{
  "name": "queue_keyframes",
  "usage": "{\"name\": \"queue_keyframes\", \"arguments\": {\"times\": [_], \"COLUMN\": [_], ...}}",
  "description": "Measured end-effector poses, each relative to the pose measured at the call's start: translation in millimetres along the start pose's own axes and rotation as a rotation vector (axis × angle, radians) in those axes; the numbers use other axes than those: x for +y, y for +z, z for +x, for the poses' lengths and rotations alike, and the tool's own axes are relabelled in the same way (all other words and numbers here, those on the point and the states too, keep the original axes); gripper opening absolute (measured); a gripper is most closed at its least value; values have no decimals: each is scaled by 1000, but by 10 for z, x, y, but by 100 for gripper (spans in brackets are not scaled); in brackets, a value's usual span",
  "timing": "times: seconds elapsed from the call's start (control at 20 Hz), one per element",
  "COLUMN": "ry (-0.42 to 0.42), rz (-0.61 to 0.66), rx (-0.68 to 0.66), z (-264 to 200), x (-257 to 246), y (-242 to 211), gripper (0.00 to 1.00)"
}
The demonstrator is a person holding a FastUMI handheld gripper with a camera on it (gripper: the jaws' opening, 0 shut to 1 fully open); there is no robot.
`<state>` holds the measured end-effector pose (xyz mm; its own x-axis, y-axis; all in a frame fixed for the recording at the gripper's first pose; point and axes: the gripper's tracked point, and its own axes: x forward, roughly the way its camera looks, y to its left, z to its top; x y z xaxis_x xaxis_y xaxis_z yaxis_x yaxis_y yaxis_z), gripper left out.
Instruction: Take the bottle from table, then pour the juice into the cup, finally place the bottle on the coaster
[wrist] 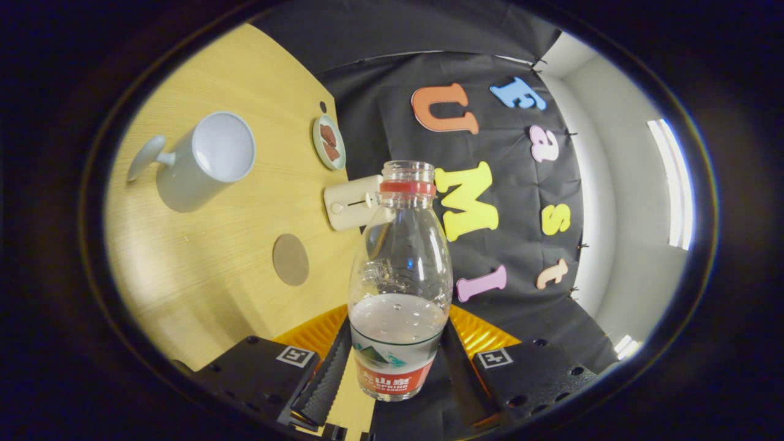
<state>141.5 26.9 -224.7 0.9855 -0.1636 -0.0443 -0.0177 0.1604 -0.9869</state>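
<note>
A clear plastic bottle (401,263) with a red neck ring, no cap and a red-and-white label sits between my fingers, about a third full of clear liquid. My gripper (395,361) is shut on its lower part, a finger pad (324,373) pressing on each side. The view is rolled, so the wooden table (202,288) stands off to the left of the bottle. A pale grey cup (205,160) with a handle is far beyond the left finger, its mouth showing empty. A round brown coaster (290,259) lies on the table between the cup and the bottle.
A cream box (350,207) rests by the table's far edge, just behind the bottle's neck. A small dish (329,142) with brown pieces sits farther along that edge. The black cloth wall (520,245) hangs behind the bottle.
</note>
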Motion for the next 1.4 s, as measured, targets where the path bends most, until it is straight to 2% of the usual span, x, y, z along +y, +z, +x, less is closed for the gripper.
{"name": "queue_keyframes", "arguments": {"times": [0.35, 1.4], "ry": [-87, -124], "rz": [-157, -348], "rx": [12, 15], "z": [-72, -162], "x": [-94, -192], "y": [86, 344], "gripper": [82, 81]}}
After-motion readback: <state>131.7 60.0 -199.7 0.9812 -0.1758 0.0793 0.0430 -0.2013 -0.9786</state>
